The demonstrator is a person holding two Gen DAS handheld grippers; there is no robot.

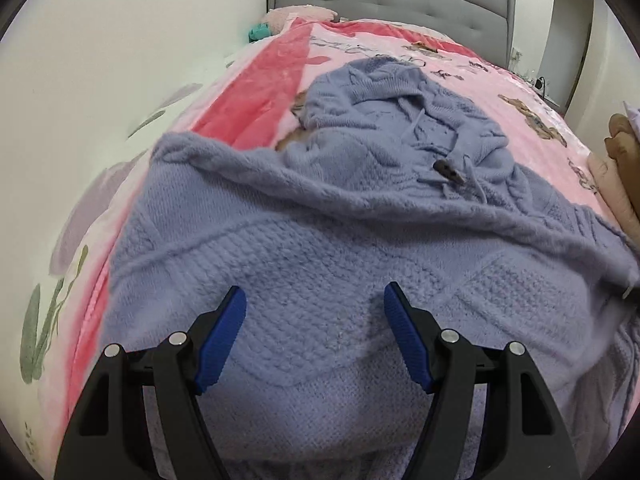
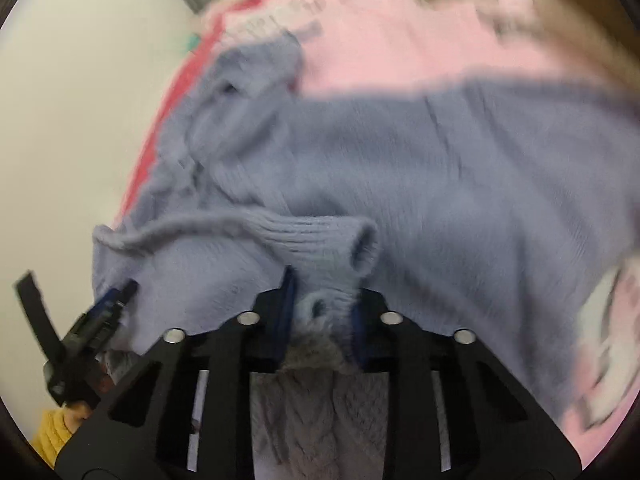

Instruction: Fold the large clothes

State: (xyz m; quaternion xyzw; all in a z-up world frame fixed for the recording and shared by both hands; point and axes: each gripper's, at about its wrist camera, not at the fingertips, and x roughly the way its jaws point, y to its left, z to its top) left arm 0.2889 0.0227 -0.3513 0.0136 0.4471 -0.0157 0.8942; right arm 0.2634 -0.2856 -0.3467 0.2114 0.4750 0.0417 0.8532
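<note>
A large lavender knit hooded cardigan (image 1: 320, 208) lies spread on a pink bed blanket (image 1: 256, 80), hood toward the headboard, a wooden toggle button (image 1: 450, 171) on its front. My left gripper (image 1: 314, 320) is open, its blue pads just above the near knit panel, holding nothing. In the blurred right wrist view the cardigan (image 2: 440, 160) fills the middle. My right gripper (image 2: 322, 304) is shut on a bunched fold of the cardigan beside the ribbed sleeve cuff (image 2: 360, 246). The left gripper (image 2: 108, 304) shows at the lower left there, at the garment's edge.
A grey padded headboard (image 1: 392, 4) stands at the far end, a white wall (image 1: 100, 60) along the left. A pink pillow (image 1: 300, 14) and a teal object (image 1: 258, 33) lie by the headboard. Brown and beige cloth (image 1: 624, 160) sits at the right edge.
</note>
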